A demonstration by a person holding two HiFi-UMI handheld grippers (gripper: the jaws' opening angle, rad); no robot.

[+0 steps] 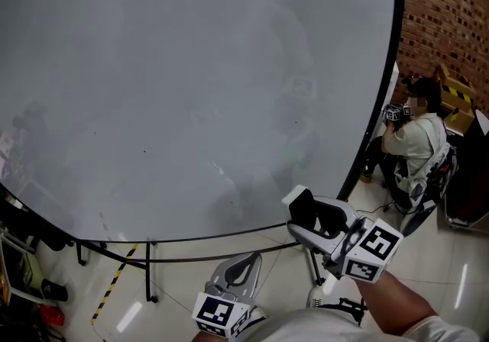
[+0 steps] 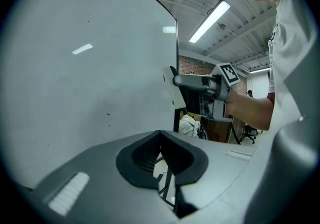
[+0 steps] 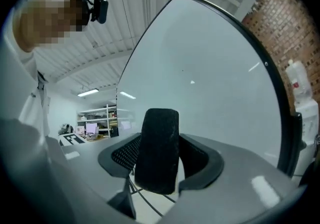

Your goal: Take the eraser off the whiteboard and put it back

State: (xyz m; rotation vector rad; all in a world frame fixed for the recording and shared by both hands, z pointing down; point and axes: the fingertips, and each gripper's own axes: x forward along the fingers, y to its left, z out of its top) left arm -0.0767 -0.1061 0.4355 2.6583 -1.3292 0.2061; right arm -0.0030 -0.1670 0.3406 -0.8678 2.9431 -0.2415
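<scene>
The jaws of the right gripper point(image 1: 307, 218) squeeze the black eraser point(image 3: 157, 150) near the whiteboard's point(image 1: 191, 88) bottom right edge; whether it touches is hard to tell. The left gripper point(image 2: 165, 178) is closed, empty, partly cut off

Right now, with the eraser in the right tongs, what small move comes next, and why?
Probably ease the right tongs forward until the black felt-faced eraser meets the pale grey whiteboard: it is clamped between them, off the board, which stands just ahead.
</scene>
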